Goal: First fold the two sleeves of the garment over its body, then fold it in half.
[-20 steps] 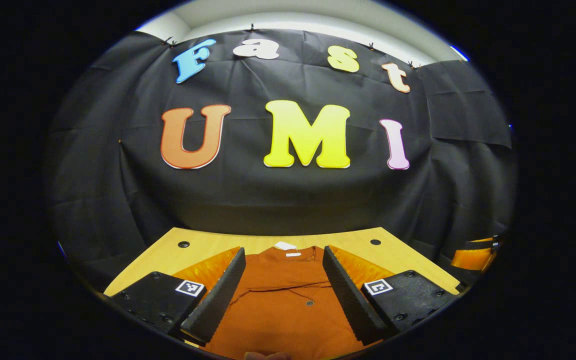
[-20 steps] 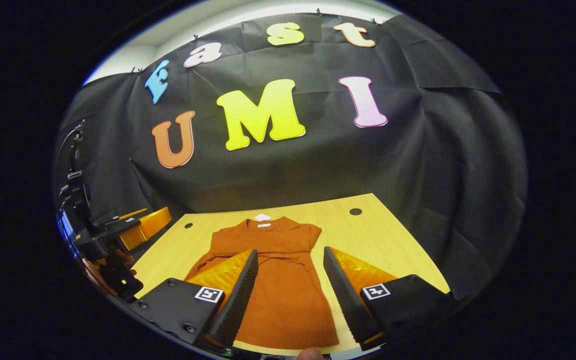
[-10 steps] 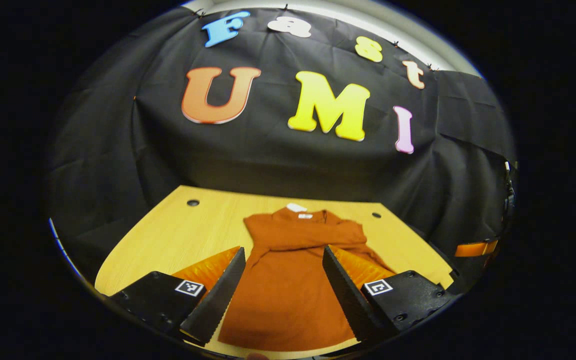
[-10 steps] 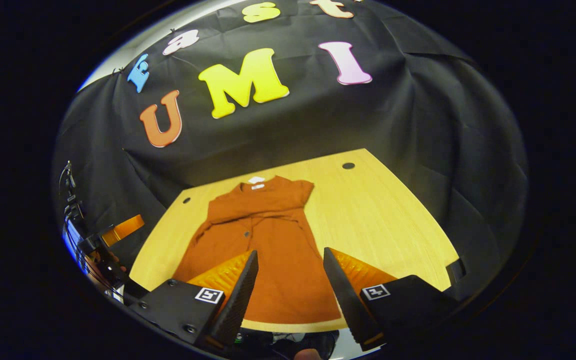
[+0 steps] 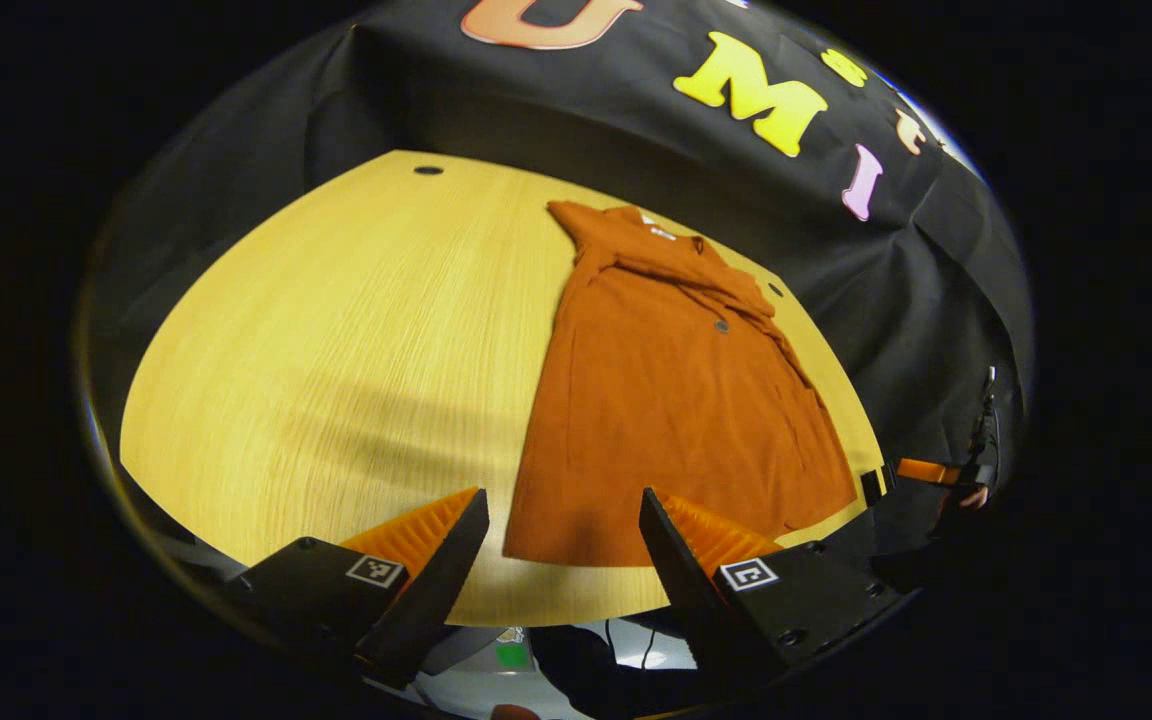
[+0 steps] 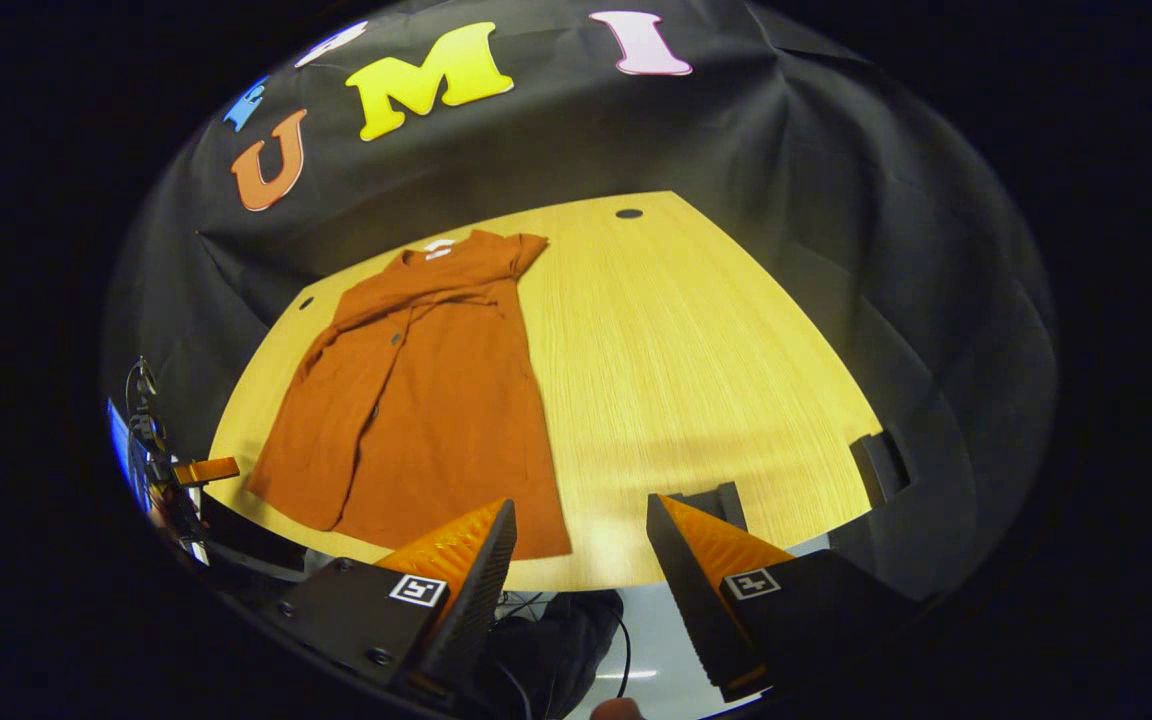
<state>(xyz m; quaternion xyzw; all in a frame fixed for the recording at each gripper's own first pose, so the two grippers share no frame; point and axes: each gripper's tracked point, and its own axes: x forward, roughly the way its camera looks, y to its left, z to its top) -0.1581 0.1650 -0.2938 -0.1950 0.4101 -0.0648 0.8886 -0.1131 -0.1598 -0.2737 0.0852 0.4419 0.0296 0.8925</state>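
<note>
Left gripper (image 5: pixel 563 535): nearest in the left gripper view, fingers spread wide apart, nothing between them, raised over the near edge of the table. The hem of the dress lies beyond the gap.

Right gripper (image 6: pixel 581 540): nearest in the right gripper view, fingers likewise wide apart and empty, hanging over the near table edge, to the right of the dress hem. In the left gripper view a small part of it shows at the far right (image 5: pixel 936 478), too small to judge there.

Floor: pale, glimpsed under the near table edge (image 6: pixel 626 650) with dark cables and dark shapes on it.

Dress (image 5: pixel 671 400), also (image 6: pixel 416 400): rust-orange, laid flat on the table, long axis running from the near edge toward the far wall. Wide hem nearest, collar farthest, a small white tag at the collar. Both sleeves lie folded across the chest as bands of cloth below the collar. Small dark buttons down the front. The body is at full length, not yet folded in half.

Table (image 6: pixel 696 370): light wood with fine grain, rounded near edge, small dark round holes near the far corners. Broad bare stretches lie to either side of the dress.

Wall (image 6: pixel 816 200): black cloth, creased, rising straight behind the far edge of the table.
</note>
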